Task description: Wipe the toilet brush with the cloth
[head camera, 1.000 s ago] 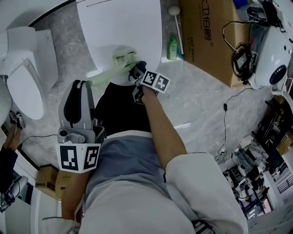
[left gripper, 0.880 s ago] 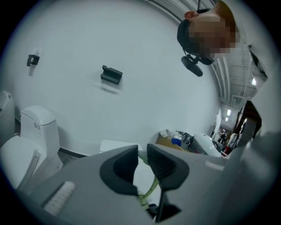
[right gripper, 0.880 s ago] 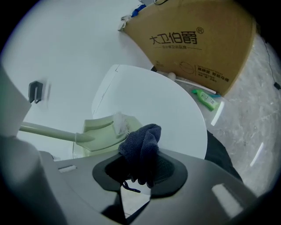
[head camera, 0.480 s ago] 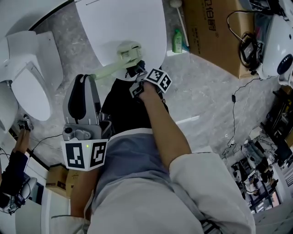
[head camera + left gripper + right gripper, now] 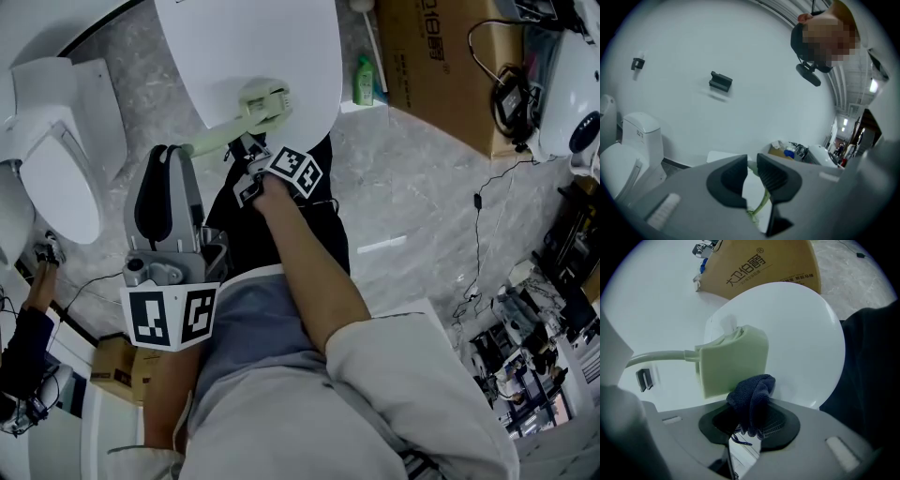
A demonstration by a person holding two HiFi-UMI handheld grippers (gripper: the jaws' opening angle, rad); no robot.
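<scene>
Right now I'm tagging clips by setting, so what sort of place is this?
Probably a bathroom mock-up inside a workshop: a white toilet stands at left, while a cardboard box and loose cables clutter the marble-look floor.

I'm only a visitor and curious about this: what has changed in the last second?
The right gripper, shut on the cloth, slid left in the head view, from the right side of the brush head to just under its neck. The left gripper stayed shut on the brush handle, about where it was. Nothing was picked up or let go.
</scene>
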